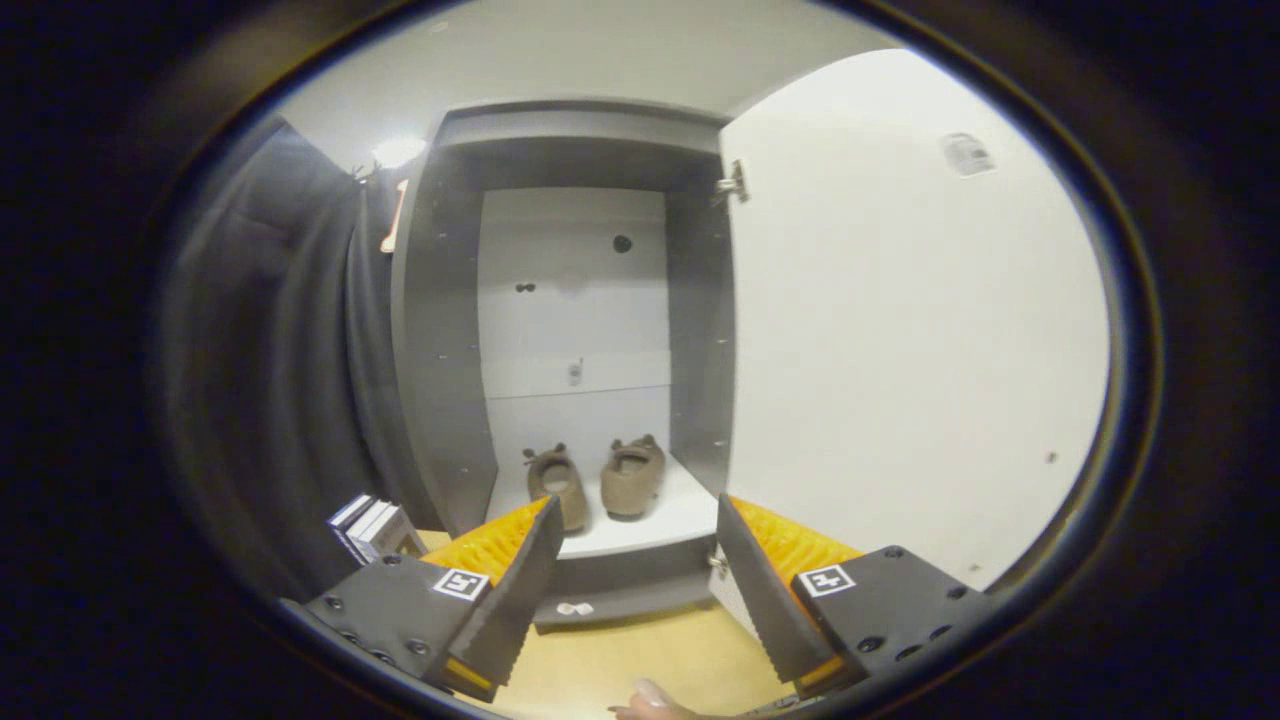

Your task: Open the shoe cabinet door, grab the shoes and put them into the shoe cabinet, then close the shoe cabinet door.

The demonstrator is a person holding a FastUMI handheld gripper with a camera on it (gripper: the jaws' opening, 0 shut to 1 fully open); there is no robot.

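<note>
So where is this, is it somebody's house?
Probably a mock-up of a home entryway inside a booth, not a real house. A grey shoe cabinet stands with its white door open and brown shoes inside, and black cloth hangs beside it. The gripper is open, holding nothing.

Tongs (632,590) spread empty, shoes (597,482) inside cabinet (440,330), door (900,330) open

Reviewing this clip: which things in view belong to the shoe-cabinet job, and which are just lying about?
Job:
- shoes, side by side on the cabinet's bottom shelf
- shoe cabinet
- cabinet door, swung open
- tool, open, holding nothing

Lying about:
- stack of books left of the cabinet
- small white scrap on the floor
</note>
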